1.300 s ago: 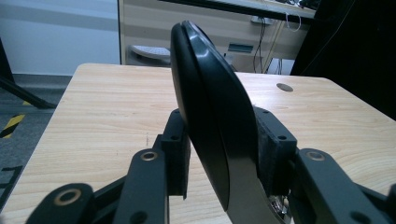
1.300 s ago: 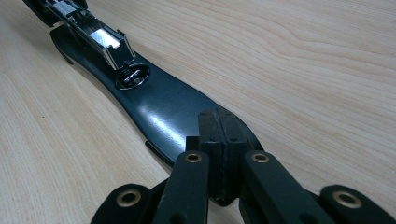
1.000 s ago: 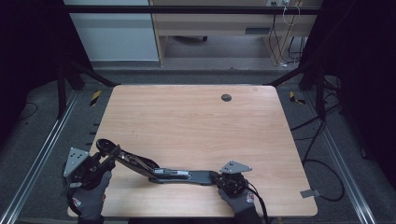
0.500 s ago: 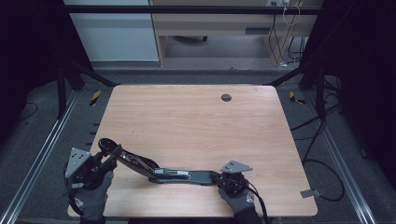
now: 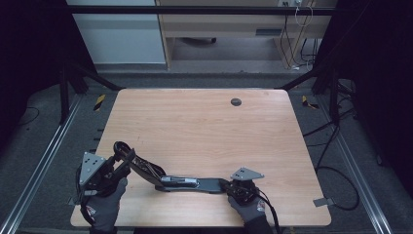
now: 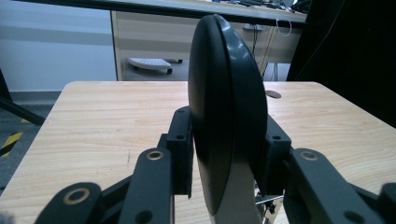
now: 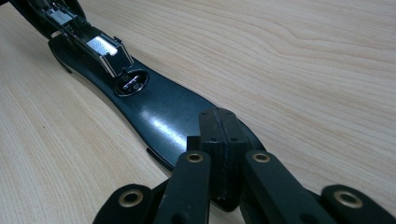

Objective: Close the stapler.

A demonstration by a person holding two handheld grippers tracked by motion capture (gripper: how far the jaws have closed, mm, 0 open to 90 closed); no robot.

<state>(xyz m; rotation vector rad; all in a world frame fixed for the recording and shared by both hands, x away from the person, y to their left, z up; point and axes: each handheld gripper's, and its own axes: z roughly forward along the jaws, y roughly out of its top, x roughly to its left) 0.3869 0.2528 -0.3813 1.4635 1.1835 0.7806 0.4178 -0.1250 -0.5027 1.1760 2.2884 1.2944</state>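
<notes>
Though apart — both tongs (image 5: 127, 158) low

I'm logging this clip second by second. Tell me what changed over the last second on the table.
Almost nothing visibly changed. The left gripper stays clamped on the raised top arm of the black stapler, and the right gripper stays pressed shut on the near end of its base. Any shift of the left hand is too slight to call. The stapler stays opened out along the table's near edge.
</notes>
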